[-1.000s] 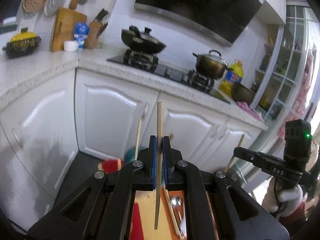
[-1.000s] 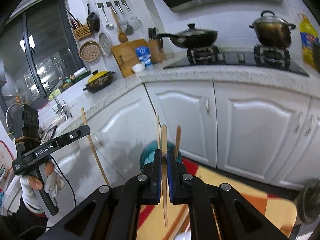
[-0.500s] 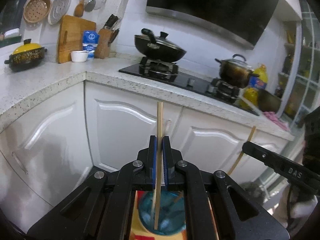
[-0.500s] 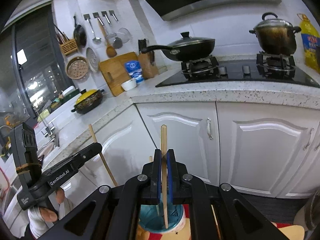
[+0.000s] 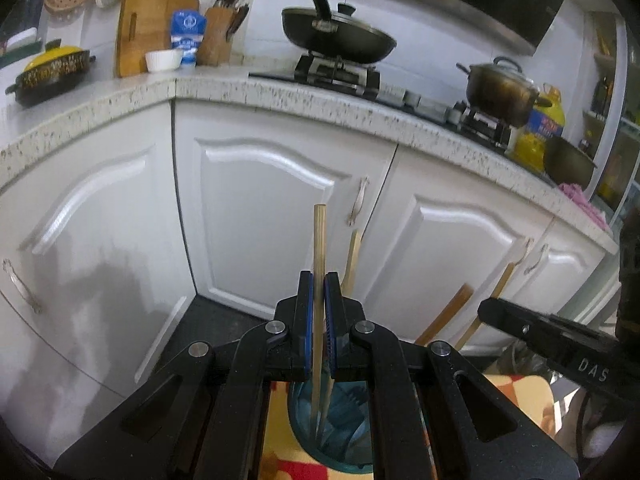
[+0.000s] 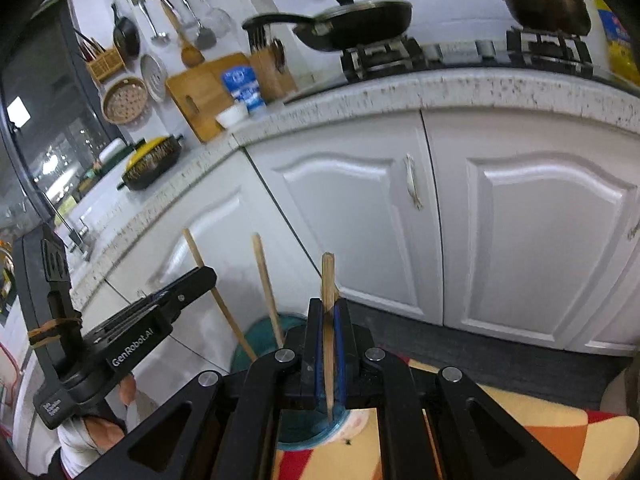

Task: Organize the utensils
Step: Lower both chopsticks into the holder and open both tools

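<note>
— White cabinets (image 5: pixel 276 216) fill the background now, with the patterned cloth (image 6: pixel 532 432) below. What changed?

— Both hands have dropped toward the blue cup (image 5: pixel 340 420); a second ago it sat further off.

— And the jaws?

— The left gripper (image 5: pixel 319 332) is clamped on a chopstick (image 5: pixel 319 264), whose lower end already dips inside the cup. The right gripper (image 6: pixel 328 340) is pinched on a second chopstick (image 6: pixel 328 300), its tip just over the cup's rim.

— Anything already in there?

— Other sticks (image 6: pixel 266 288) lean in it. Letting go looks like the next step — the left seems closer to ready.
</note>
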A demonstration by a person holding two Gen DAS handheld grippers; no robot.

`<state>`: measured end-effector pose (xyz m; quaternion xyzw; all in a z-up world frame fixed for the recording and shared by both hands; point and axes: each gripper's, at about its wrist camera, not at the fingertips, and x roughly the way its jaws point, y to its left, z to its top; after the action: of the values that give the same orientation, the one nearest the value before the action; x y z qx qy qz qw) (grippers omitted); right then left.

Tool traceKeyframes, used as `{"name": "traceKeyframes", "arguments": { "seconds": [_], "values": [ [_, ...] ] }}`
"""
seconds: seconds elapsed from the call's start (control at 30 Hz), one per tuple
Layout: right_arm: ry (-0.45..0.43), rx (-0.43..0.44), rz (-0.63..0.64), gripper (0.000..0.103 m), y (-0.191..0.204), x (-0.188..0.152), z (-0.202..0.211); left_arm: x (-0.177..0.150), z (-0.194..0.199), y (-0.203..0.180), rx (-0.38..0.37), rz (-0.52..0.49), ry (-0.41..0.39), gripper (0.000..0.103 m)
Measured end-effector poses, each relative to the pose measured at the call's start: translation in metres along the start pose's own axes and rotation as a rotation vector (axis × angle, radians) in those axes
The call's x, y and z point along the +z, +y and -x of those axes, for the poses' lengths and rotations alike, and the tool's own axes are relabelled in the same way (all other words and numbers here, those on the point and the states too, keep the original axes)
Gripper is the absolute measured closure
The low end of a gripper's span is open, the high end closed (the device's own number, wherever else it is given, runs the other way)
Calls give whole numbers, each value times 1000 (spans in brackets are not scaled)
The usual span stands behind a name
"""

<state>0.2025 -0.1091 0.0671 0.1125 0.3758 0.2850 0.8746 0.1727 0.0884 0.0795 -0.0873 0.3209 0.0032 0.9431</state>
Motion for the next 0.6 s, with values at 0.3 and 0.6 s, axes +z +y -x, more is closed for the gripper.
{"name": "traceKeyframes", "arguments": {
  "seconds": [0.3, 0.6],
  "values": [
    [37, -26, -24, 88, -13, -4, -2, -13, -2, -5, -11, -13, 36, 97],
    [72, -34, -28, 79, -19, -18, 1, -22, 6, -8, 0, -23, 52, 81]
  ]
}}
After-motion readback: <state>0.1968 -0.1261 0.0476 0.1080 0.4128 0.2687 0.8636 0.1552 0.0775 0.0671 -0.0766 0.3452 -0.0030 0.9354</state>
